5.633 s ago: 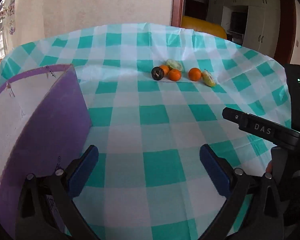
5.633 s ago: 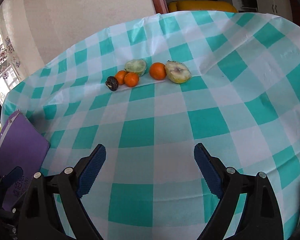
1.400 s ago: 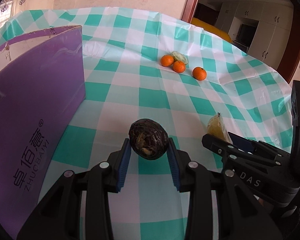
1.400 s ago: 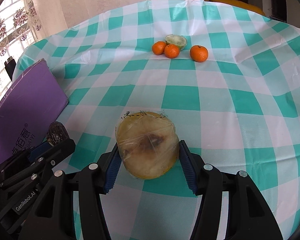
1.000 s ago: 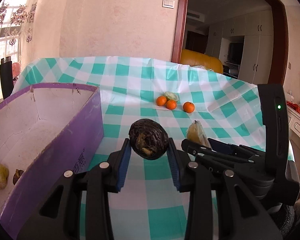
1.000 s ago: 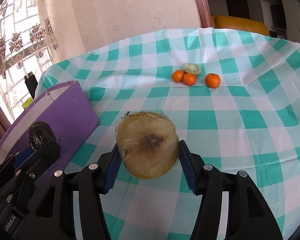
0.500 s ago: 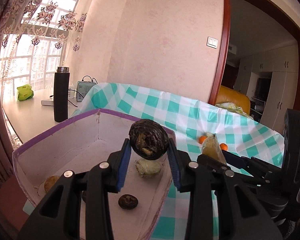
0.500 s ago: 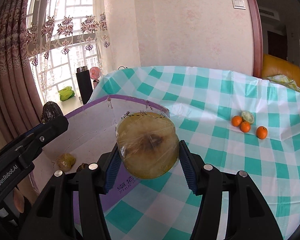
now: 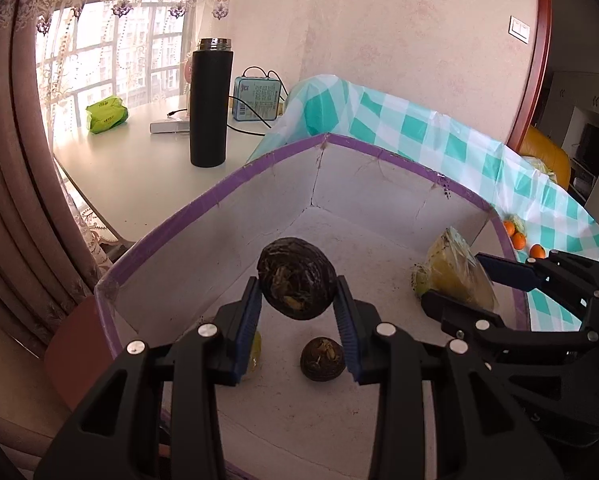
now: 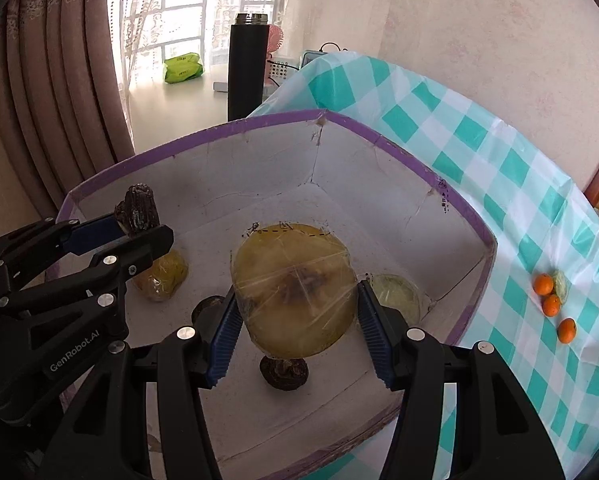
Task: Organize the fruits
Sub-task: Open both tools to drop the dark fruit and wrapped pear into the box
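My left gripper (image 9: 297,312) is shut on a dark wrinkled fruit (image 9: 297,278) and holds it above the inside of the purple-rimmed box (image 9: 235,188). My right gripper (image 10: 295,320) is shut on a plastic-wrapped yellow fruit half (image 10: 295,288), also above the box (image 10: 403,156). On the box floor lie a dark fruit (image 9: 322,360), a wrapped yellow fruit (image 10: 163,276), a wrapped pale green half (image 10: 395,292) and another dark fruit (image 10: 284,372). Three oranges (image 10: 551,304) and a green half (image 10: 561,282) lie on the checked tablecloth (image 10: 479,136).
A black flask (image 9: 211,100), a blue tin with cable (image 9: 257,98) and a green packet (image 9: 107,114) stand on a white side table behind the box. Curtains (image 9: 15,184) hang at left. The right gripper body (image 9: 539,320) is beside my left one.
Both grippers have carried their fruits from over the tablecloth leftward and now hover over the open box, looking down into it. The oranges have slid to the far right.
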Demonstrator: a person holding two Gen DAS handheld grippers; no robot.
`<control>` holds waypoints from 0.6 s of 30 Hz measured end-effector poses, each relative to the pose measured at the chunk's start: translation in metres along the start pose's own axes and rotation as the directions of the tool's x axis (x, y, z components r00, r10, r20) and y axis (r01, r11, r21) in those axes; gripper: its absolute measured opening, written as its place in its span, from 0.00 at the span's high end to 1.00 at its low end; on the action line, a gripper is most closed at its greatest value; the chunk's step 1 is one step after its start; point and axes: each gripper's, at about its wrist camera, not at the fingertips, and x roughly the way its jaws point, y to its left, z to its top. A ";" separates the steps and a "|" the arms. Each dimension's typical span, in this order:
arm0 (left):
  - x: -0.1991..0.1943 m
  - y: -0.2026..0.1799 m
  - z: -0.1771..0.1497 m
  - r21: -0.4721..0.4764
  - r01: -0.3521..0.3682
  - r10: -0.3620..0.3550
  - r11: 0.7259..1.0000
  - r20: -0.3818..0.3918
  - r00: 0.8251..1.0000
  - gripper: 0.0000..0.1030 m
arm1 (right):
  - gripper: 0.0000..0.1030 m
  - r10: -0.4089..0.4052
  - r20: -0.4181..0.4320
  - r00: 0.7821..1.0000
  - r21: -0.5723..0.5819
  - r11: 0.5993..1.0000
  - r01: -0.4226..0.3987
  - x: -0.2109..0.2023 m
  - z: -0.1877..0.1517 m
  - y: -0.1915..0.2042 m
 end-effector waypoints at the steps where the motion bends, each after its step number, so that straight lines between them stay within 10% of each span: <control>1: 0.004 0.000 0.001 0.012 -0.013 0.014 1.000 -0.019 1.000 0.65 | 0.46 -0.002 -0.033 0.999 -0.015 1.000 0.002 0.007 0.003 0.002; 18: 0.046 -0.008 0.006 0.197 -0.052 0.103 0.979 -0.255 0.961 0.62 | 0.46 -0.039 -0.350 0.936 -0.088 0.996 0.009 0.077 0.004 -0.003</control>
